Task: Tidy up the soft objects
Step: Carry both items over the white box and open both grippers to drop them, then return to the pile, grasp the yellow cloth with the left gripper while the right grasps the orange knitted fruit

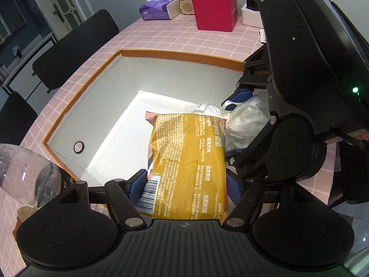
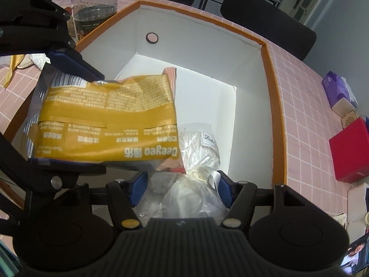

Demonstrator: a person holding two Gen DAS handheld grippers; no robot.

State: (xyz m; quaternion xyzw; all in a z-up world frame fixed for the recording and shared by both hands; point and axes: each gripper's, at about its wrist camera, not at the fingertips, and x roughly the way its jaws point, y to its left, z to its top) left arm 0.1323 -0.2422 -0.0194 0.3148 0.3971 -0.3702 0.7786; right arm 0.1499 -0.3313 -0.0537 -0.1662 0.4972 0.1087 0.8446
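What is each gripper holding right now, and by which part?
The left gripper holds the yellow pack across its width at the barcode end. The clear plastic bag sits between the right gripper pads; whether they press it is unclear.

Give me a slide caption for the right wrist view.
Right gripper lowers a clear plastic bag into the white box beside the yellow wipes pack.

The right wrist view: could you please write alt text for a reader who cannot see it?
Above an open orange-rimmed white box, the left gripper holds a yellow wipes pack, and the right gripper has a clear plastic bag of white material between its blue pads. The box stands on a pink checked tablecloth, with a clear bottle behind it.
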